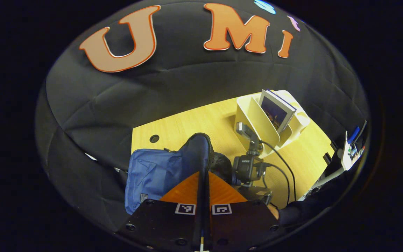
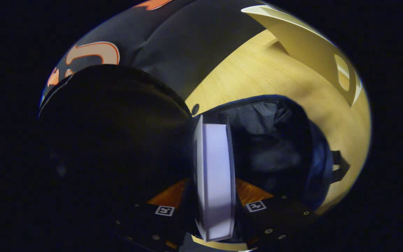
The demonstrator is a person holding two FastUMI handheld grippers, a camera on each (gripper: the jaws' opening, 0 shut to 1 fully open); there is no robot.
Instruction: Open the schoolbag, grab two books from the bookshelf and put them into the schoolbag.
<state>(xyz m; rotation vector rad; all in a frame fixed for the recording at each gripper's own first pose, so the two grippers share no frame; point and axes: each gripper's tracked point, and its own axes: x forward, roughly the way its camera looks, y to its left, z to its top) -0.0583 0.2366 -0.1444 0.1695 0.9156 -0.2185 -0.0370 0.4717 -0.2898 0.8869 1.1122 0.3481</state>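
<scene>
The blue schoolbag [image 1: 152, 173] lies on the wooden table [image 1: 187, 122], and my left gripper [image 1: 203, 185] is shut on its raised dark flap [image 1: 198, 150], holding it upright. In the right gripper view, my right gripper [image 2: 215, 199] is shut on a book [image 2: 215, 157], page edge toward the camera, at the mouth of the bag's dark open compartment [image 2: 271, 150]. The lifted flap [image 2: 117, 133] looms at its left. A cream bookshelf [image 1: 257, 122] stands behind the bag with another book [image 1: 278, 112] leaning in it.
The right gripper's camera mount [image 1: 248, 166] and its cables [image 1: 285, 171] sit between bag and bookshelf. The bookshelf's side [image 2: 313, 52] rises at the upper right of the right gripper view. A round hole [image 1: 154, 138] marks the table. Equipment [image 1: 350, 150] stands at the table's right edge.
</scene>
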